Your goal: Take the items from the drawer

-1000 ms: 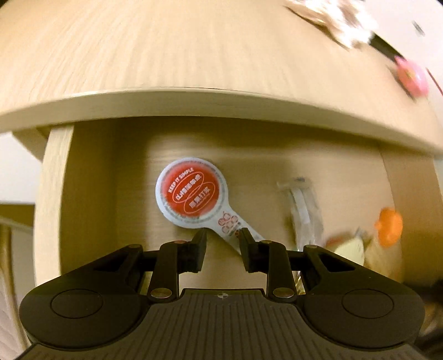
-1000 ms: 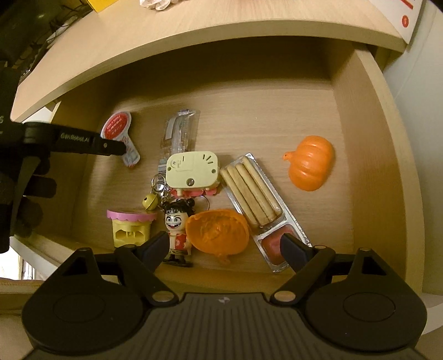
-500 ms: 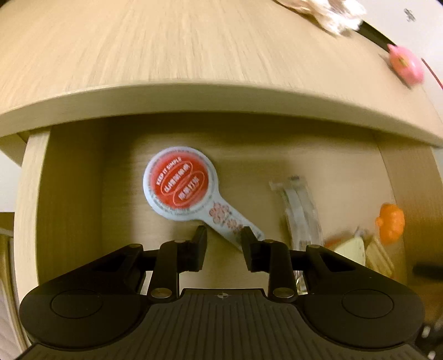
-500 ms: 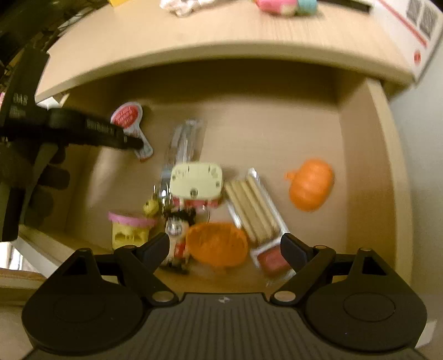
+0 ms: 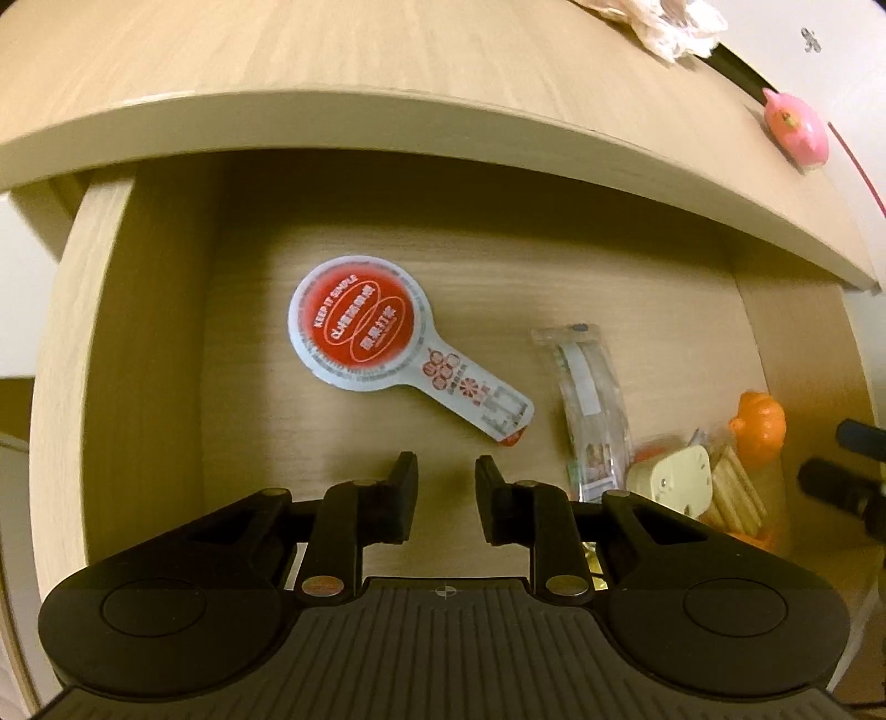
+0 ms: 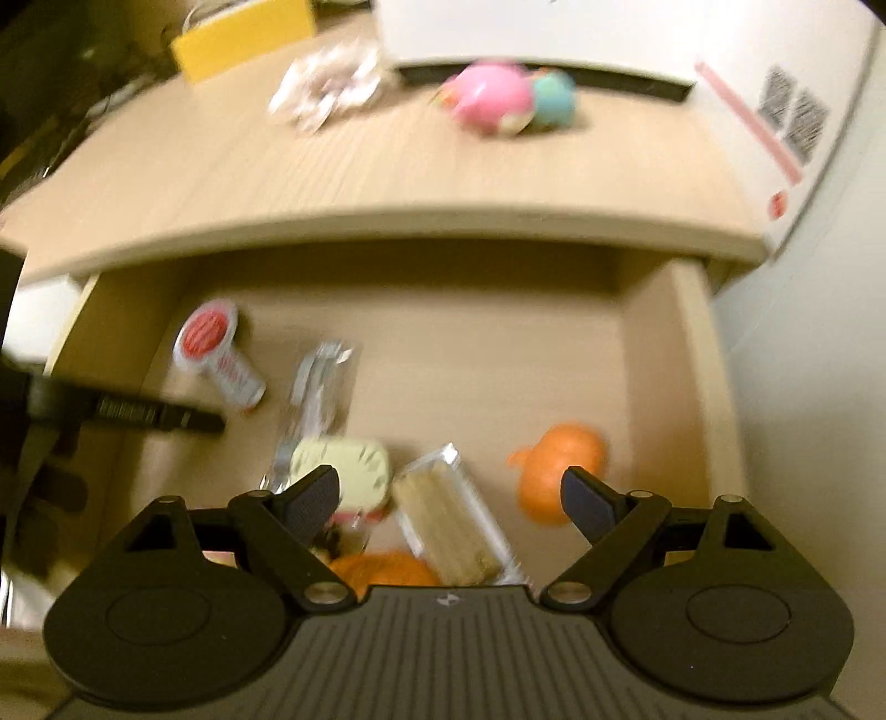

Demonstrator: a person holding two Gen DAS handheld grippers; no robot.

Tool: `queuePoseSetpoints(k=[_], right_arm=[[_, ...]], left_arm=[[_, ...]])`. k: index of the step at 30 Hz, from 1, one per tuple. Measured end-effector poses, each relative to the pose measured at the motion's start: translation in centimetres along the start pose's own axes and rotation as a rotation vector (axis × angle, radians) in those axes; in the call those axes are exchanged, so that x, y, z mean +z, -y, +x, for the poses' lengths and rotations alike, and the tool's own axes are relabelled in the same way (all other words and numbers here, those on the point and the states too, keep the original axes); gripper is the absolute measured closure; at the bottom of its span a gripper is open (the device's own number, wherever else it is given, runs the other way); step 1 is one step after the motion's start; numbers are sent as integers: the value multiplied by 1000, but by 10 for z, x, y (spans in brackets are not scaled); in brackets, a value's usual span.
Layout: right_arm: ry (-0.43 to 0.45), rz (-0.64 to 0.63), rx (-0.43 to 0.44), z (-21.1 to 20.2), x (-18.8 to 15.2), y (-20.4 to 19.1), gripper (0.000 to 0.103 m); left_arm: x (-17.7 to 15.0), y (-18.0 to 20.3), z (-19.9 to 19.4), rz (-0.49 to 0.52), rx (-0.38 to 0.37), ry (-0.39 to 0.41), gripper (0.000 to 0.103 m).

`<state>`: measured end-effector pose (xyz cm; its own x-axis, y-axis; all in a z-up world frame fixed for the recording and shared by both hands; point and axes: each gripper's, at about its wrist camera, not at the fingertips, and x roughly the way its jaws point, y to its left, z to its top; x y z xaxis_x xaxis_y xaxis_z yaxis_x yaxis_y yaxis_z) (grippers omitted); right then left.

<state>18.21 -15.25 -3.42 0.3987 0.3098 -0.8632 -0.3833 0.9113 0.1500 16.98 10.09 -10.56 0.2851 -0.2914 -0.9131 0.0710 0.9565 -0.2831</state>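
Observation:
The open wooden drawer (image 5: 138, 332) holds a round red-and-white packet with a long tab (image 5: 360, 332). My left gripper (image 5: 446, 462) hovers just short of the tab's end; its jaws are closing with nothing between them. A clear wrapper (image 5: 590, 399), a cream box (image 5: 670, 482) and an orange pumpkin (image 5: 761, 426) lie to the right. In the right wrist view, my right gripper (image 6: 448, 479) stands wide open above a biscuit tray (image 6: 448, 526), between the cream box (image 6: 343, 459) and the pumpkin (image 6: 559, 465). The left gripper's finger (image 6: 160, 415) reaches in beside the red packet (image 6: 213, 343).
The desk top (image 5: 332, 50) overhangs the drawer's back. On it lie crumpled tissue (image 5: 670, 27), a pink toy (image 6: 490, 97) with a teal one beside it, and a yellow box (image 6: 243, 33). An orange bowl-like half (image 6: 382, 570) sits at the drawer's front.
The left jaws have narrowed, and the packet's tab now lies beyond the fingertips instead of reaching between them. The right gripper has risen and tilted up, so more desk top shows.

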Motion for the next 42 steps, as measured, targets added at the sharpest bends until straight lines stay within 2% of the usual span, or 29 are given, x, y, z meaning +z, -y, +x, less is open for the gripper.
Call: queuePoseSetpoints(k=[4, 9, 12, 14, 19, 23, 26, 35, 40, 41, 42], right_arm=[[6, 40, -30, 3, 7, 9, 15], [28, 23, -47, 20, 11, 7, 15], [58, 10, -47, 26, 16, 6, 15], [49, 22, -30, 32, 19, 8, 15], [19, 96, 17, 40, 18, 21, 16], [-3, 97, 31, 37, 10, 17, 16], [-16, 89, 39, 34, 4, 12, 16], [-91, 112, 89, 41, 2, 13, 16], [-97, 108, 93, 40, 0, 12, 16], [-97, 107, 93, 40, 1, 12, 16], [-98, 105, 93, 38, 2, 13, 16]], left_arm=[[-8, -6, -6, -40, -7, 3, 82], [-3, -12, -2, -61, 1, 9, 83], [-2, -18, -9, -136, -13, 50, 82], [0, -23, -10, -198, -25, 63, 82], [11, -22, -6, -300, 8, 87, 82], [27, -19, 0, -364, 49, 90, 81], [40, -12, 6, -352, 92, 89, 78], [62, -1, 12, -289, 117, 79, 73], [59, 5, 12, -135, 103, 53, 74], [56, 5, 11, -108, 96, 39, 76], [54, 5, 10, -77, 94, 18, 83]])
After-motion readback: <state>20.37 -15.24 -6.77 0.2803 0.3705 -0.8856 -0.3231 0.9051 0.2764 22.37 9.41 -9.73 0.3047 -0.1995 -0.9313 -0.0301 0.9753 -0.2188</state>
